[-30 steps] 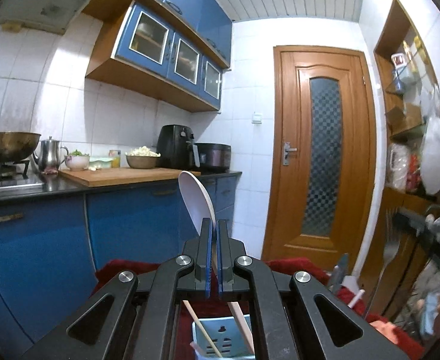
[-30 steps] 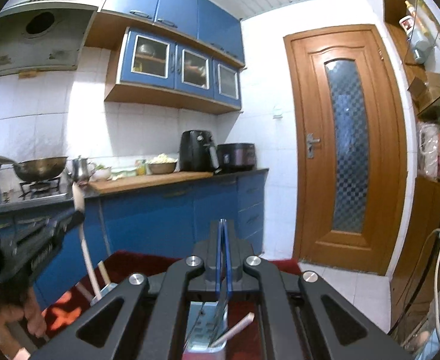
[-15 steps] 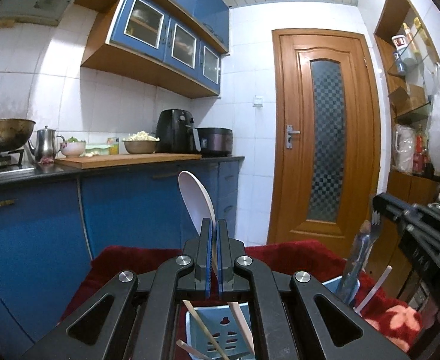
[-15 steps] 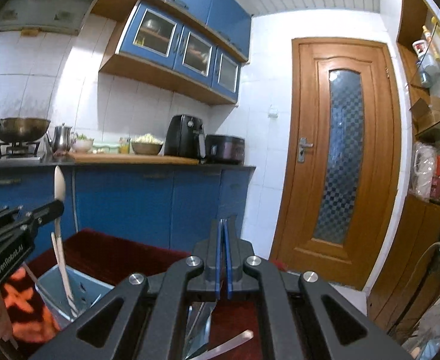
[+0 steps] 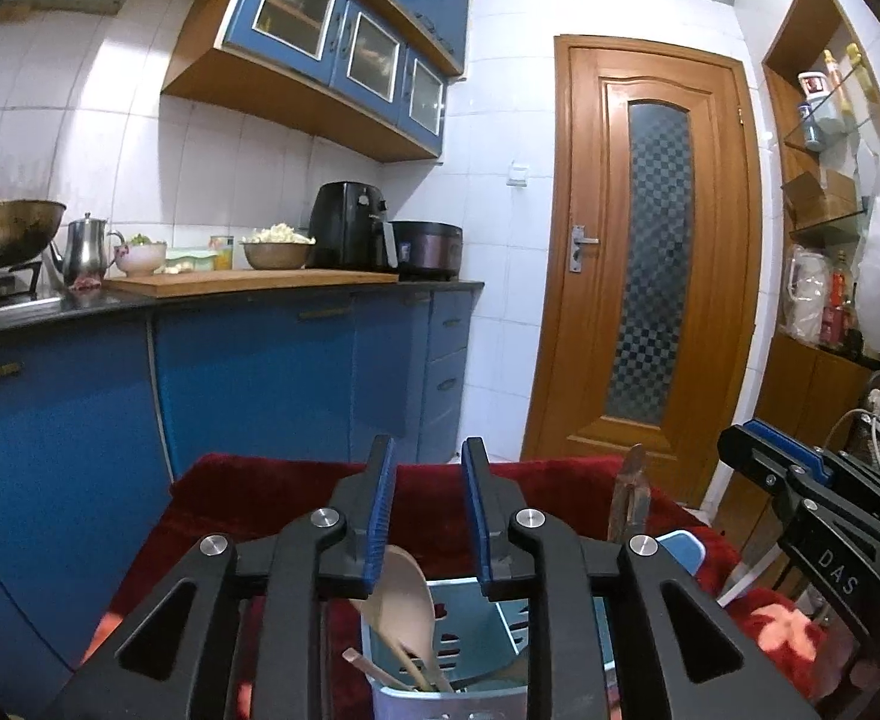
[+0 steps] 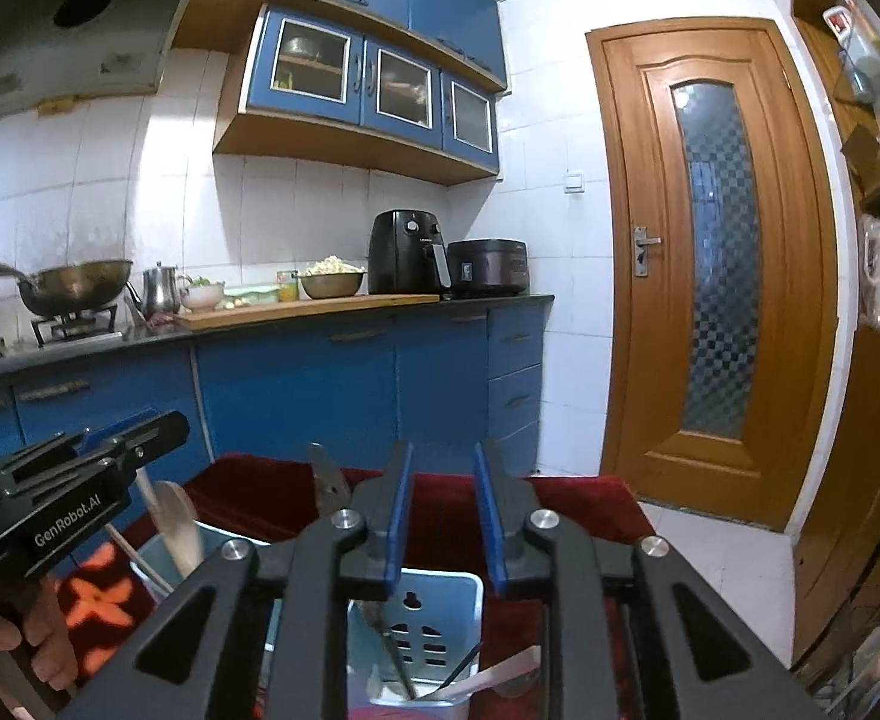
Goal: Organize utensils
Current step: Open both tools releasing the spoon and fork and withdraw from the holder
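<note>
Spoon (image 5: pixel 404 594) released, now beside chopsticks (image 5: pixel 374 669)

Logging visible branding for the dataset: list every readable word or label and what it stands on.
"GenRobot.AI": side of the left tongs, seen from the right wrist.
"DAS": side of the right tongs, seen from the left wrist; any further letters are cut off.
The small badge on the air fryer is too small to read.
</note>
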A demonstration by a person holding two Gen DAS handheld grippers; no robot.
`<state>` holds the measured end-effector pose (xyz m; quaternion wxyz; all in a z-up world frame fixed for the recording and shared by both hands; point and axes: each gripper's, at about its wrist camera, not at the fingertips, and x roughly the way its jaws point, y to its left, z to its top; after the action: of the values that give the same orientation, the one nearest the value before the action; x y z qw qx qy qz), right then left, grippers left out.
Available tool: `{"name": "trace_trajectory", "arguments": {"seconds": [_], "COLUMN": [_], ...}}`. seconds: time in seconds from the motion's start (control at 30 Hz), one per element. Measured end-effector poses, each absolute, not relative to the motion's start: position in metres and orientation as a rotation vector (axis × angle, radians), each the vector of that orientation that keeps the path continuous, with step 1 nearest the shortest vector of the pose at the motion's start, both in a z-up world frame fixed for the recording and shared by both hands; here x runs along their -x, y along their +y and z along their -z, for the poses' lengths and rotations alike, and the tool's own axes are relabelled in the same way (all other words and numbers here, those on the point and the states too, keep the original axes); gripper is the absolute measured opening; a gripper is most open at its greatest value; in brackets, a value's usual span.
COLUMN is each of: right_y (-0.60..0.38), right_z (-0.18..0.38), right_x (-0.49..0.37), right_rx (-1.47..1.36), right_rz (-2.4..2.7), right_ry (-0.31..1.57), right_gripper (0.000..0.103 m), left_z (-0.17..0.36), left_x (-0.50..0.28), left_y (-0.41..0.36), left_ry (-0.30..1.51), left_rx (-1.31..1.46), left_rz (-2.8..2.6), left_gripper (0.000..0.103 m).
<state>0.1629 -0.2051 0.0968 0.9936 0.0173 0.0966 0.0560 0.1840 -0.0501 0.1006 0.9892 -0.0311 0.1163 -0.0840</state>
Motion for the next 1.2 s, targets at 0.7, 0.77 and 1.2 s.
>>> {"name": "trace_trajectory", "arguments": {"seconds": [0.7, 0.77, 1.2], "right_y": [-0.211, -0.210, -0.205], "right_z": [-0.116, -0.114, -0.090], "right_x": [-0.096, -0.089, -0.043], "right_rx": [-0.173, -0.174, -0.178], "right_rz": [-0.196, -0.201, -0.217], "right_ry": [0.236, 0.243, 0.335], "right_gripper": [0.024, 0.025, 0.030], "left_z": [-0.120, -0.119, -0.103], "left_x": [-0.108, -0.100, -0.061], "left_y": [-0.037, -0.035, -0.023], "left_ry": [0.275, 0.284, 0.392], "left_rx": [0.061, 0.064, 0.094], "left_rz": [0.219, 0.219, 0.233], "left_gripper": [0.023, 0.023, 0.023]}}
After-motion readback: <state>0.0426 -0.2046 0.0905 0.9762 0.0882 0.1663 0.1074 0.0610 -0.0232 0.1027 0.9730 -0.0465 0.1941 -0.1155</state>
